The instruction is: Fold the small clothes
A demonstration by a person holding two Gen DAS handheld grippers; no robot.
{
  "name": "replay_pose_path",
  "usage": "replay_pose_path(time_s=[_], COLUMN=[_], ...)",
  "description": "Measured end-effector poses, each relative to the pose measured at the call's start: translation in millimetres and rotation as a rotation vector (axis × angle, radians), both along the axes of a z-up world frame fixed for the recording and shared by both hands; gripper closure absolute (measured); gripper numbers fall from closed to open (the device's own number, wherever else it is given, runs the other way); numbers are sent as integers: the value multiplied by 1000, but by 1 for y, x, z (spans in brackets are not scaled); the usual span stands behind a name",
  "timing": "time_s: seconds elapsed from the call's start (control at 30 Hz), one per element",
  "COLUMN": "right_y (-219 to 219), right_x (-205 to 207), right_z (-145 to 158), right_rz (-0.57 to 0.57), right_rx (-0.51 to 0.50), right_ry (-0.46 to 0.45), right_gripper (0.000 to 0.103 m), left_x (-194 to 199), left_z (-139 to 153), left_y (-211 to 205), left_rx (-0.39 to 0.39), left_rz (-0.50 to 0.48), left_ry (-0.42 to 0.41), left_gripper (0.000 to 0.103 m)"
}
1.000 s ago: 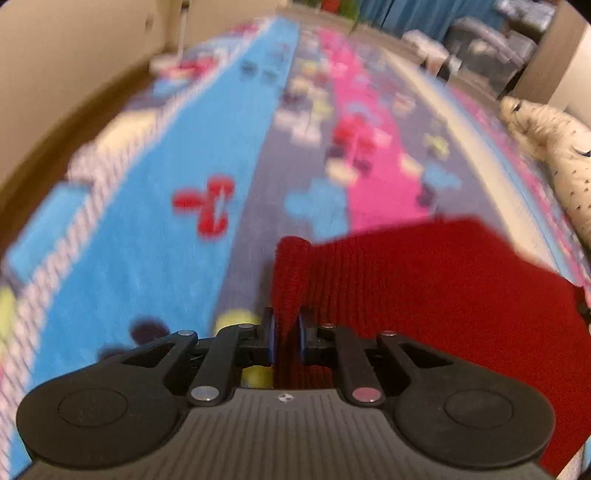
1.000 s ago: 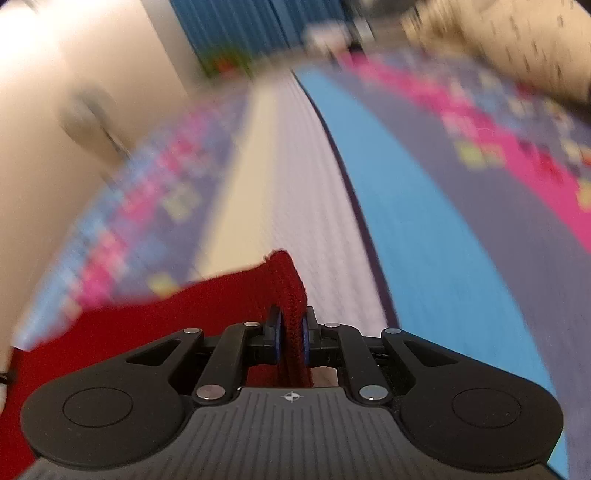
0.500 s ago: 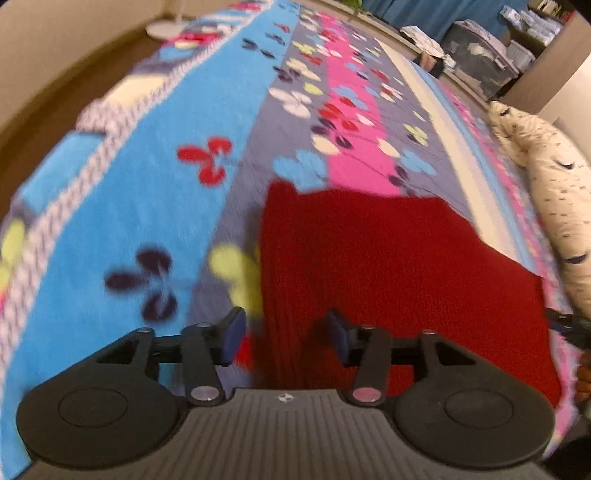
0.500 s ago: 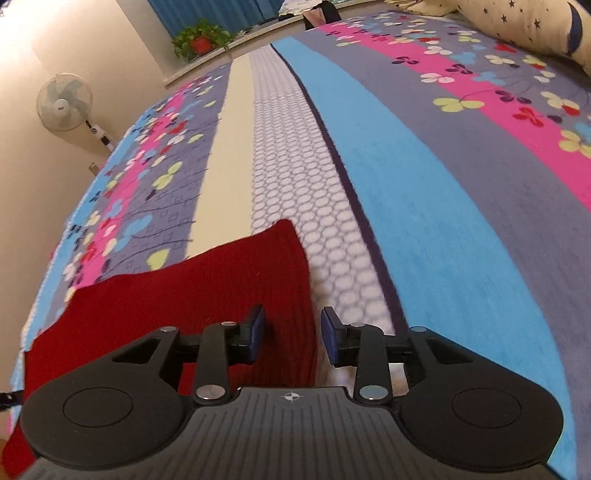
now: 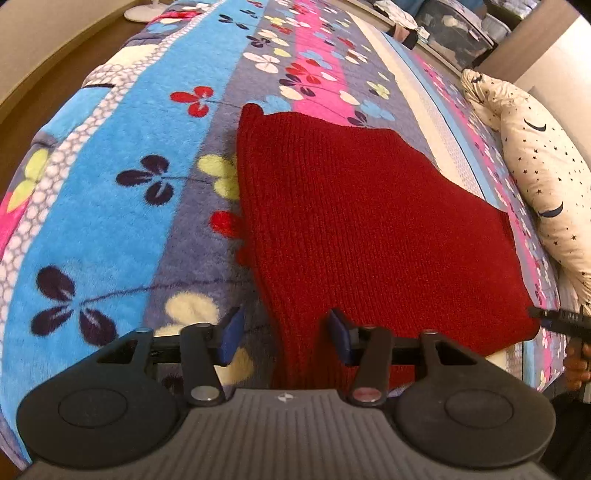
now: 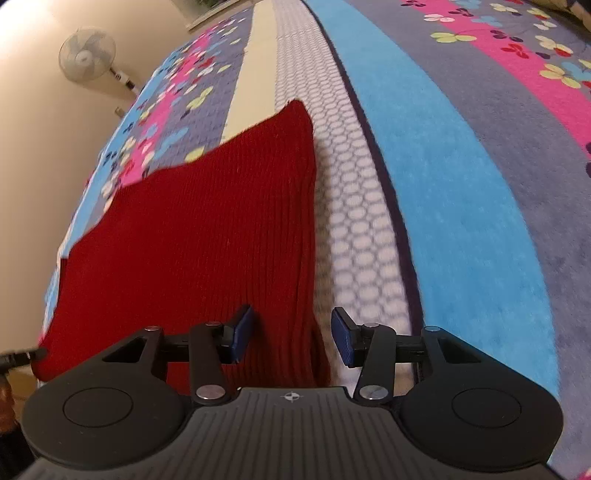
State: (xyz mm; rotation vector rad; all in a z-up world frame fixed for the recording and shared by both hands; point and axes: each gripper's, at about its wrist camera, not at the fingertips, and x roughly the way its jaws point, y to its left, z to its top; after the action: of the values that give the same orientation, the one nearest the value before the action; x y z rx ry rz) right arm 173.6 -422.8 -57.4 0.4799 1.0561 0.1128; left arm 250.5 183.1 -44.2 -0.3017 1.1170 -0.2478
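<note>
A red knitted garment [image 5: 369, 229] lies flat on the flowered bed blanket [image 5: 110, 192]; it also shows in the right wrist view [image 6: 192, 243]. My left gripper [image 5: 284, 336] is open, its jaws apart over the garment's near left edge, holding nothing. My right gripper [image 6: 291, 339] is open over the garment's near right edge, holding nothing. The tip of the right gripper [image 5: 557, 317] shows at the garment's right corner in the left wrist view, and the tip of the left gripper [image 6: 22, 356] at its left corner in the right wrist view.
A cream pillow with stars and moons [image 5: 543, 170] lies along the right side of the bed. Storage boxes [image 5: 454, 33] stand beyond the bed's far end. A standing fan [image 6: 86, 55] is by the wall. The wooden floor [image 5: 48, 62] shows on the left.
Both grippers were shut on the red garment's raised edge a second ago. They opened and let it go, then drew back; the garment now lies flat on the blanket.
</note>
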Motion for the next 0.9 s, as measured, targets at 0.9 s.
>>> replay_pose_path(time_s=[0.9], right_y=[33], right_x=[-24], right_z=[27], right_rz=[95], right_rx=[-245], right_ry=[-184], right_gripper=[80], left_x=[-28], left_z=[24], left_y=[-59], left_rx=[252], left_rz=[-175], left_ry=[-204], left_gripper=[57])
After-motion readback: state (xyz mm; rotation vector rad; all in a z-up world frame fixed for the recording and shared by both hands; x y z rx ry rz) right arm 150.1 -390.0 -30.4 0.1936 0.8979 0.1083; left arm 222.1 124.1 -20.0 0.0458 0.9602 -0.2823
